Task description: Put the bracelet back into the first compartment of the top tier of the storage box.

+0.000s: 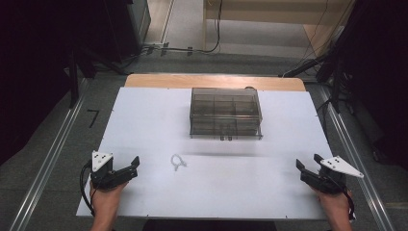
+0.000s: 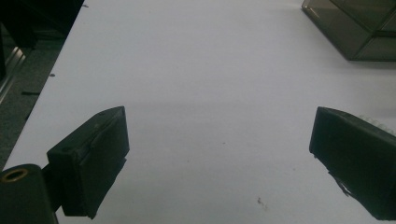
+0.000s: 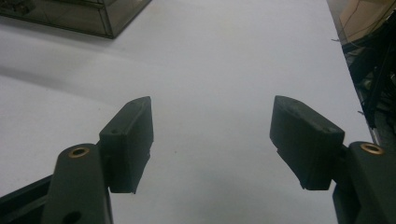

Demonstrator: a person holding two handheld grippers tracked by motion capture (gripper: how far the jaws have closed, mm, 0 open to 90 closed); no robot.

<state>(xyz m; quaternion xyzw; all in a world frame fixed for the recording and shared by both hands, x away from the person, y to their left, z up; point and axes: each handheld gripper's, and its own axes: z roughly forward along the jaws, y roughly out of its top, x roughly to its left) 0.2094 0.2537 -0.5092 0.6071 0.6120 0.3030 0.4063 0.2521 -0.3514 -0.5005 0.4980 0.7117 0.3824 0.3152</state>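
At the near left corner of the white counter (image 1: 144,125) we see the left hand-held gripper (image 1: 131,166), jaws spread wide with nothing between them. At the near right corner sits the right hand-held gripper (image 1: 308,166), jaws likewise parted and empty. Toward the far middle of the counter stands a smoky clear compartment box (image 1: 225,113), well apart from both. Between the box and the left hand-held gripper lies a small white looped object (image 1: 178,161), flat on the counter and touching nothing else.
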